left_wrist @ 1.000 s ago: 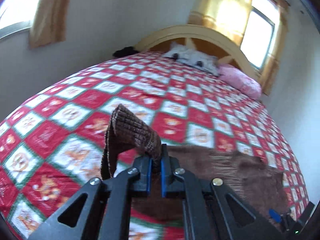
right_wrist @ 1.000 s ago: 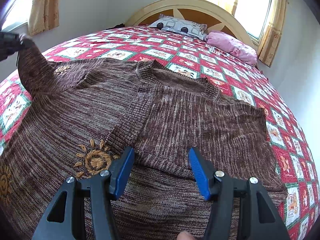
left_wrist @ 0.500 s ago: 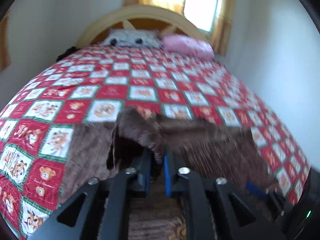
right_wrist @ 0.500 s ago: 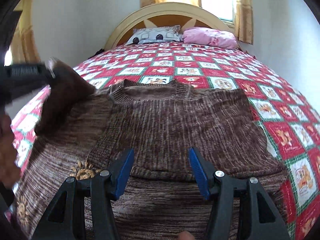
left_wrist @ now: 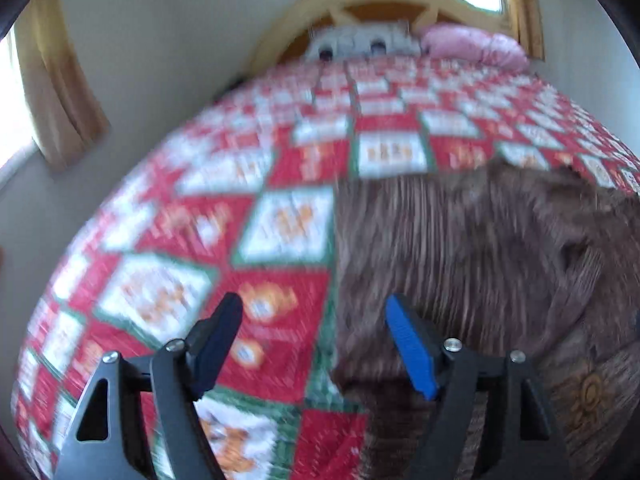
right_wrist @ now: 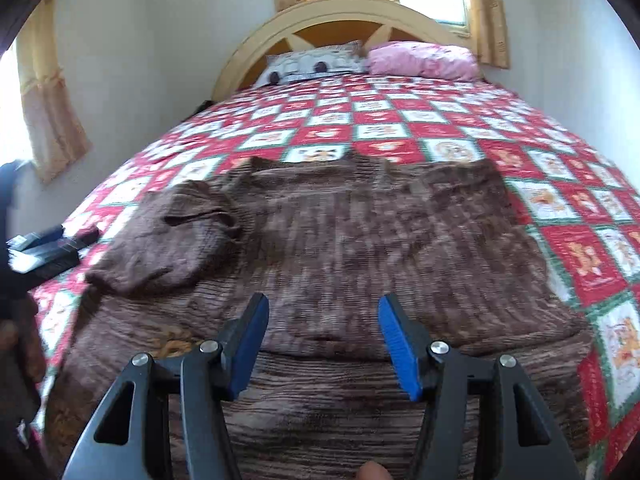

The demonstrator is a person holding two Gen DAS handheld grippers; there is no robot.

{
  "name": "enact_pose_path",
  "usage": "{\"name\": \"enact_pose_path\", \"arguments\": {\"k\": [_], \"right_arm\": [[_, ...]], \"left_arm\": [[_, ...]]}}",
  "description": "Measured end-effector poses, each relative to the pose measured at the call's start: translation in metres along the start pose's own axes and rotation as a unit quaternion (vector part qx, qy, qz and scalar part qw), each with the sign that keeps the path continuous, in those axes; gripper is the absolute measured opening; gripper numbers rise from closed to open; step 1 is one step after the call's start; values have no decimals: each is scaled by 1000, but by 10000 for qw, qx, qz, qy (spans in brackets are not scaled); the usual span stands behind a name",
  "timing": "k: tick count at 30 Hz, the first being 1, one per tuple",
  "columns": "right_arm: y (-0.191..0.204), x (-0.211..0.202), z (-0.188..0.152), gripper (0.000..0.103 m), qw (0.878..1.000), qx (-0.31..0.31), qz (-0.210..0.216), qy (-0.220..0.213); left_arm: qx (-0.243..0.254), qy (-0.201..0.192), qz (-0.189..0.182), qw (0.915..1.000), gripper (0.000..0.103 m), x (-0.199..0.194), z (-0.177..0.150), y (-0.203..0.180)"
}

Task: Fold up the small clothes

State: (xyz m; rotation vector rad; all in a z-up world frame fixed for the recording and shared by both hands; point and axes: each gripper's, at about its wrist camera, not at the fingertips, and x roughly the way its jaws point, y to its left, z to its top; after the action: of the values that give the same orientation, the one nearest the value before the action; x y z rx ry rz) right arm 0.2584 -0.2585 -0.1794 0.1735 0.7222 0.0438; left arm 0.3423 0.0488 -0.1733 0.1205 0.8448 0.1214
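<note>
A brown knitted sweater (right_wrist: 360,248) lies spread flat on the red and white checked quilt (right_wrist: 580,248). Its left sleeve (right_wrist: 176,240) is folded in and rests on the body. My left gripper (left_wrist: 314,312) hovers over the sweater's (left_wrist: 480,248) left edge. Its jaws are opening and nothing is between them. The view there is blurred by motion. In the right wrist view, the left gripper's black fingers (right_wrist: 52,244) show at the left edge, just beside the sleeve. My right gripper (right_wrist: 322,312) stands open above the sweater's lower part, holding nothing.
At the head of the bed a grey-white pillow (right_wrist: 316,62) and a pink pillow (right_wrist: 424,58) lie against the curved wooden headboard (right_wrist: 340,8). A wall with a yellow curtain (right_wrist: 48,120) runs along the bed's left side. A person's hand (right_wrist: 16,344) shows at the lower left.
My left gripper carried the sleeve over onto the sweater, let it go and opened, then dropped towards the sweater's left edge. My right gripper stayed open and only rolled a little.
</note>
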Motion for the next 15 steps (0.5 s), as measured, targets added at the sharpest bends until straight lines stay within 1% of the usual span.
{"name": "enact_pose_path", "arguments": {"k": [1,2,3,4,6,8,9,12,13,14,15], "right_arm": [[3,-2,2,58,9999,-63,88,-6],[10,-4,7,58,9997,-202,112,-11],[17,-5,12,58,9994,-350,61,-22],[26,-5,18,58,9987,-509,-11,-20],[43,3,35,58,9977,-654,113,128],[59,19,53,58,9961,-744,288,380],[66,28,60,58,9950,-830,332,451],[79,67,75,58,9913,-997,339,790],[78,80,77,58,9904,-981,244,947],[73,94,80,58,9898,-977,-18,1039],[65,102,84,58,9892,-938,-415,1043]], "left_arm": [[35,74,-30,10000,77,3,-4,-2],[69,-63,-8,10000,77,-1,-6,-2],[128,-155,-98,9998,77,-5,-7,-4],[153,-174,-158,9996,77,-6,-8,-5],[177,-197,-149,9995,77,-6,-12,-8],[183,-249,-186,9994,79,-8,-13,-8],[165,-240,-200,9994,81,-8,-14,-7],[17,-223,-328,9992,82,-6,-14,-1],[-8,-230,-372,9990,82,-6,-13,0],[-37,-232,-451,9987,82,-6,-14,1],[-44,-225,-501,9985,82,-6,-14,2]]}}
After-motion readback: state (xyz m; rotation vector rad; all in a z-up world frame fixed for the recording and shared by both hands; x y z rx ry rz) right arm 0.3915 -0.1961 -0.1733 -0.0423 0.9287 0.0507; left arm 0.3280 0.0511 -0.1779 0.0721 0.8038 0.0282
